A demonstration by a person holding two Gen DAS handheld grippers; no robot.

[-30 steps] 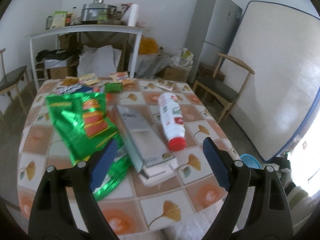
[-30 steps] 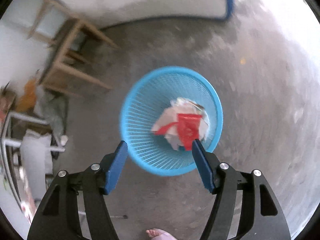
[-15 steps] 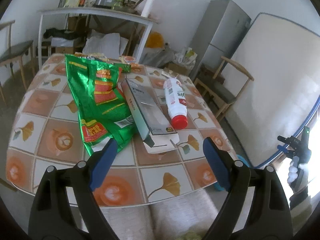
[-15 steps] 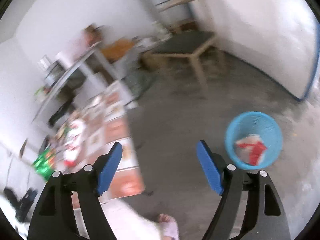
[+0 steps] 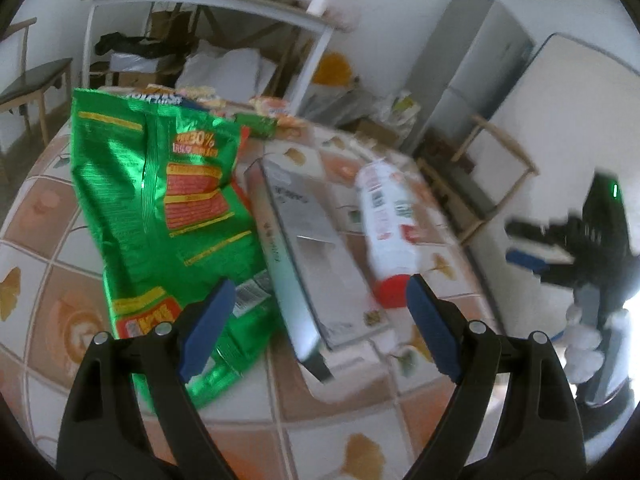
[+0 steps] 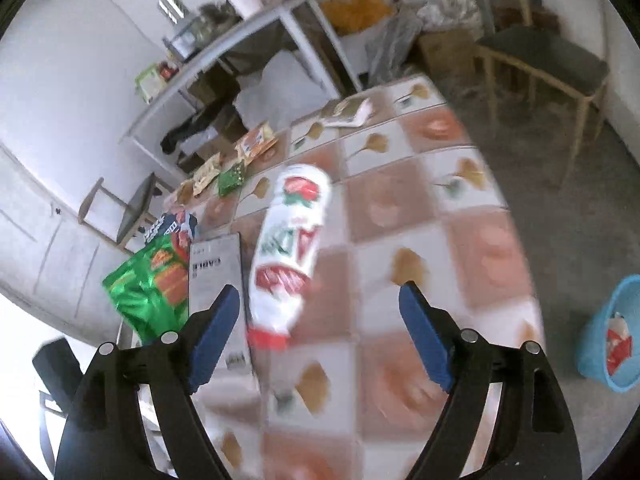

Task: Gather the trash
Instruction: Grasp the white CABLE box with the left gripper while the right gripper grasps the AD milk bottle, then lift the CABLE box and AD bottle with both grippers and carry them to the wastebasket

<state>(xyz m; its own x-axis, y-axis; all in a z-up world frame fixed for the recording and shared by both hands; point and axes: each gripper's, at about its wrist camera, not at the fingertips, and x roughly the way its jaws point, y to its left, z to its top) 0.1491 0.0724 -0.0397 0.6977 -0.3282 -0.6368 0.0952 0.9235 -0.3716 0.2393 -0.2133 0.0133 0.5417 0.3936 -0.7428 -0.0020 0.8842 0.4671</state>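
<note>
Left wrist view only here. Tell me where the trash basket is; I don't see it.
Observer: The blue plastic mesh basket stands on the floor, past the tiled table's edge, at the right of the right wrist view.
Operator: Report its contents.
Observer: Red and white scraps lie inside.
Operator: Now the right gripper.
Observer: The right gripper's jaws are opening, nothing between them; the white plastic bottle with the red cap lies on the table ahead of it.

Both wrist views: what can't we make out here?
- White bottle: right wrist view, label motion-blurred.
- Blue basket: right wrist view, cut by the frame edge, contents mostly hidden.
- Green snack bag: left wrist view, lower end behind the left gripper.
</note>
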